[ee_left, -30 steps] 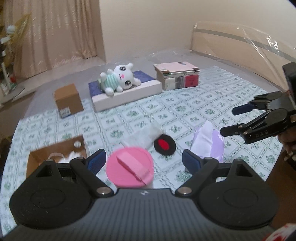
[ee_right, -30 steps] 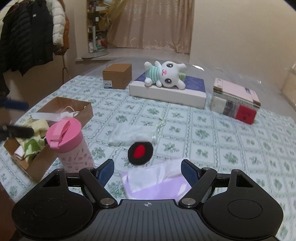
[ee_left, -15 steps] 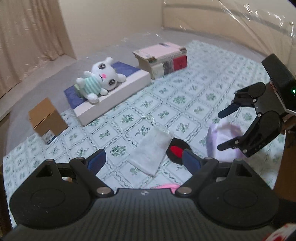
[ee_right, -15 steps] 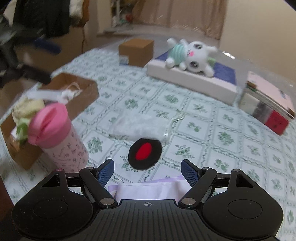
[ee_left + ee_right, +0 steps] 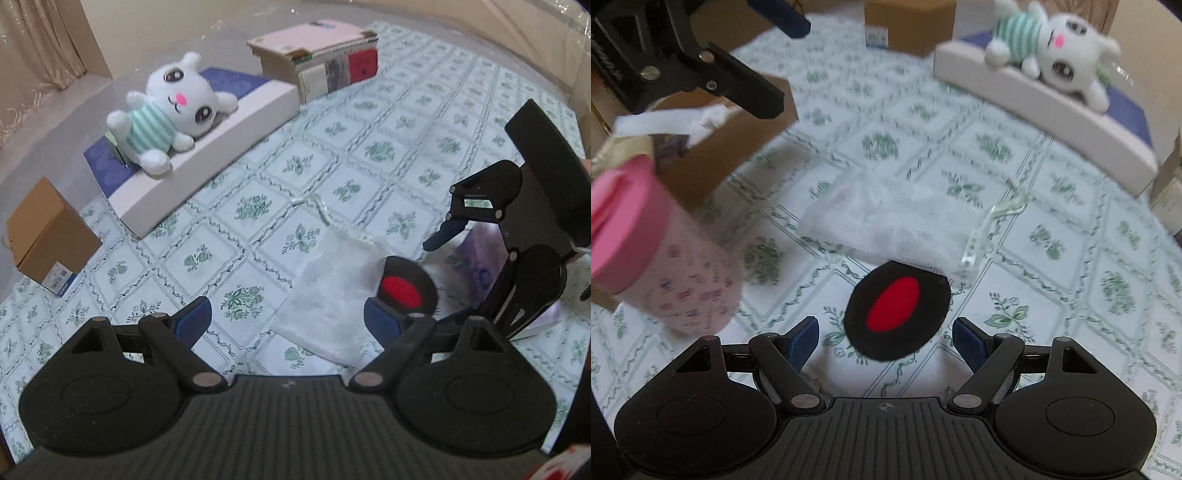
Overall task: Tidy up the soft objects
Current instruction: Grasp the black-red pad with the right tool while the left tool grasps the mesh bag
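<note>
Both handheld grippers hang over a worktop covered in a green-and-white floral cloth (image 5: 388, 147), each with its jaws spread wide and holding nothing. The right gripper (image 5: 885, 338) frames a round black fabric pad with a red oval centre (image 5: 897, 314), which lies flat on the cloth between its blue-tipped fingers. Just beyond the pad, and touching its far edge, is a white mesh drawstring pouch (image 5: 886, 225), its cord trailing off to the right. The left gripper (image 5: 286, 321) hovers over the near end of the same pouch, with the right gripper visible at the right edge of its view above a crumpled lilac cloth (image 5: 476, 266).

To the left stand a pink-lidded tumbler (image 5: 661, 266) and an open brown cardboard box (image 5: 738, 140) already holding soft items, the likely destination. A white plush bunny in a striped green shirt (image 5: 166, 114) rests on a flat white box (image 5: 207, 162) at the far side.

The pad looks thin, light and limp, so it may be hard to lift flat; pinching one edge seems the best hold. The pouch should bunch easily and could snag by its cord.
</note>
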Demonstrator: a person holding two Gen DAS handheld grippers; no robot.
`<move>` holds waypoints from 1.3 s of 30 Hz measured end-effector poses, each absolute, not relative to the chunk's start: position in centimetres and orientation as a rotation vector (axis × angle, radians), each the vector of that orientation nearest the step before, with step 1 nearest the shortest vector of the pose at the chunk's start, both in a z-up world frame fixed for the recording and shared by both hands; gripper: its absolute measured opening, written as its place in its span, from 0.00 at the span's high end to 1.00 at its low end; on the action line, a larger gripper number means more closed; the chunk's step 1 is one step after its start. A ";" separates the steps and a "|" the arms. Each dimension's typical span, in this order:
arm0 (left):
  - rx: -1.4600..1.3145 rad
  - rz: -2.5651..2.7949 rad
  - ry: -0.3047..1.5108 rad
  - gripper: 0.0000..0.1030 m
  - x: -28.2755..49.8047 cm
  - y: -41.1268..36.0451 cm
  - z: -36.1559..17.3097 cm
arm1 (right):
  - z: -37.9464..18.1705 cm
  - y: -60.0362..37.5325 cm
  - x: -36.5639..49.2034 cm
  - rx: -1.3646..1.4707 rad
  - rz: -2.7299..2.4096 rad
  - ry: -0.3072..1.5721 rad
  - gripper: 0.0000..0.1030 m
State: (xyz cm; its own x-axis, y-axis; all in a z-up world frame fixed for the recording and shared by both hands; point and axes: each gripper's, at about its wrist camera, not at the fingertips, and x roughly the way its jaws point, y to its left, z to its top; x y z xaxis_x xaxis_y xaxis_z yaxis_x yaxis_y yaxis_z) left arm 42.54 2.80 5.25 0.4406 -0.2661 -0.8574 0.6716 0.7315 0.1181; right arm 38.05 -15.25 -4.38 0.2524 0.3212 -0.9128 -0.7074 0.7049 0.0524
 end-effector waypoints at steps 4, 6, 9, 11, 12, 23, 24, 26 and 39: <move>0.479 -0.603 0.970 0.15 43.9 3.0 4.0 | -6.1 -14.2 39.7 -0.397 0.699 1.175 0.23; 0.478 -0.596 0.977 0.15 44.5 3.2 3.4 | -6.8 -13.8 40.4 -0.404 0.668 1.198 0.23; 0.478 -0.601 0.989 0.15 45.0 3.1 2.7 | -7.6 -13.5 41.1 -0.400 0.645 1.220 0.22; 0.484 -0.606 0.996 0.15 45.2 3.0 2.2 | -7.6 -13.2 41.2 -0.408 0.639 1.219 0.20; 0.484 -0.610 1.000 0.15 45.3 3.0 2.0 | -7.6 -13.1 41.3 -0.417 0.638 1.221 0.20; 0.530 -0.657 1.059 0.15 45.4 1.5 -0.6 | -6.5 -14.2 41.0 -0.387 0.632 1.192 0.32; 0.542 -0.668 1.068 0.15 45.5 1.2 -0.9 | -6.3 -14.5 40.9 -0.388 0.627 1.185 0.33; 0.581 -0.698 1.088 0.15 45.5 0.3 -1.6 | -5.6 -15.2 40.7 -0.384 0.620 1.174 0.33; 0.766 -0.820 1.139 0.13 47.1 -5.9 -5.5 | -2.6 -21.3 41.1 -0.296 0.528 1.094 0.33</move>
State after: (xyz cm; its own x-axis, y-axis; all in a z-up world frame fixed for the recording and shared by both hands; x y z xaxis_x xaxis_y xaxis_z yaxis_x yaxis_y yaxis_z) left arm 47.06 -5.89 -5.51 0.2077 -0.1615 -0.9648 0.8635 0.4937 0.1033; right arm 41.06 -21.29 -2.55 0.3535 0.2589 -0.8989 -0.5424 0.8396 0.0285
